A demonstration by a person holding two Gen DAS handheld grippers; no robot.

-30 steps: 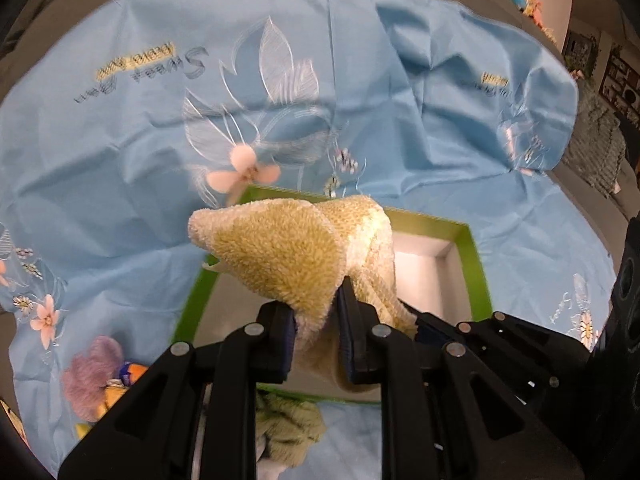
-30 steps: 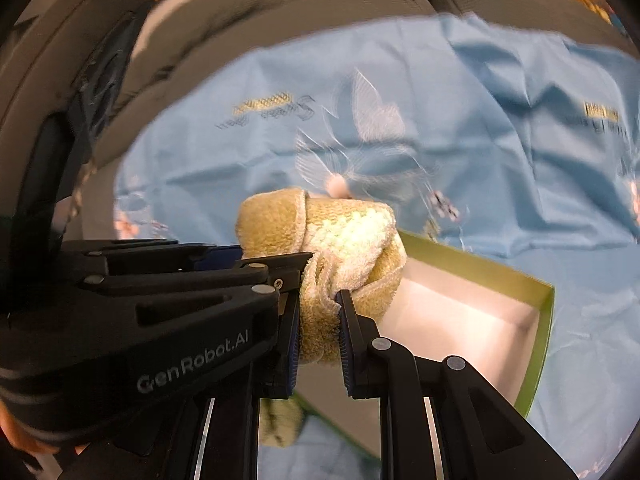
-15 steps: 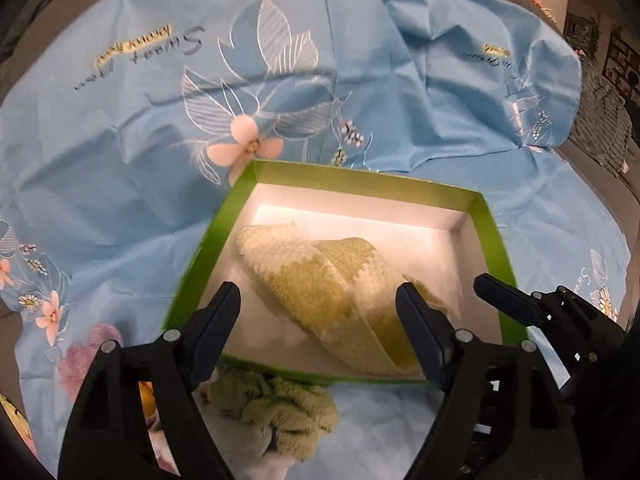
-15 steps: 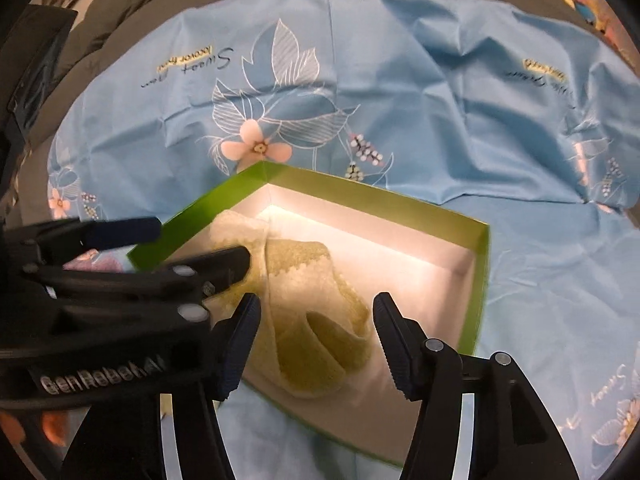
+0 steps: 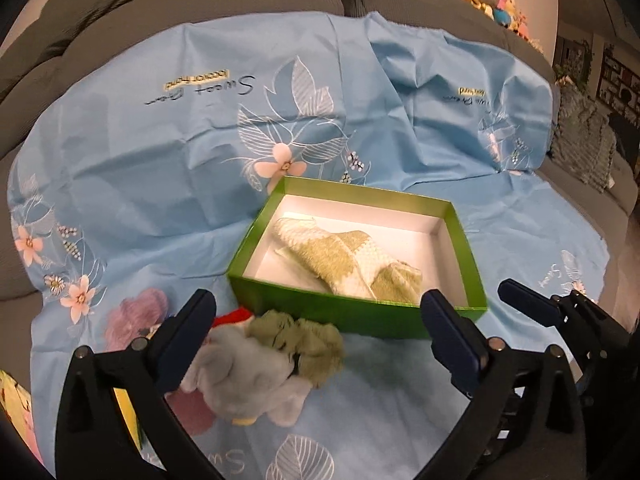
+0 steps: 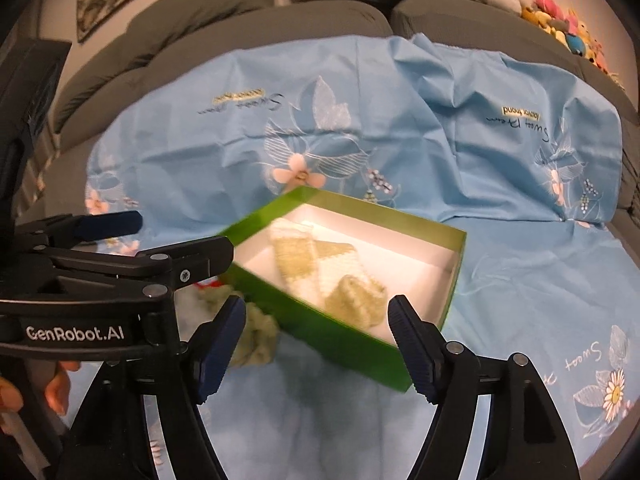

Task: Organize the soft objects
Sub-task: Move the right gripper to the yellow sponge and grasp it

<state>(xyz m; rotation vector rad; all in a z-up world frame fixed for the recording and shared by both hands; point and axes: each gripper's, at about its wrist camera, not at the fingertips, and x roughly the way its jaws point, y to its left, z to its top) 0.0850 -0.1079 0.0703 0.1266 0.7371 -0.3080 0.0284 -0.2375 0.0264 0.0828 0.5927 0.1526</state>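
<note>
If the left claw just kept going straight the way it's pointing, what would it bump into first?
Probably the near wall of the green box. The left gripper is open and aimed there. The green scrunchie lies just below that line, so depth is uncertain.

My left gripper (image 5: 320, 324) hangs with its jaws spread wide, nothing between the dark blue pads (image 5: 452, 340), both black finger frames reaching up from the bottom of its own view. My right gripper (image 6: 314, 338) is spread just as wide and holds nothing either, its ribbed blue pads (image 6: 412, 360) facing each other across the gap. In the right wrist view the left gripper (image 6: 132, 240) shows side-on at the left edge, lying nearly level, its two fingers parted, close beside the right one. Bare fingertips (image 6: 56, 390) of my hand show at the lower left, under that gripper's body. The two grippers sit side by side, both pointing forward and slightly down.
</note>
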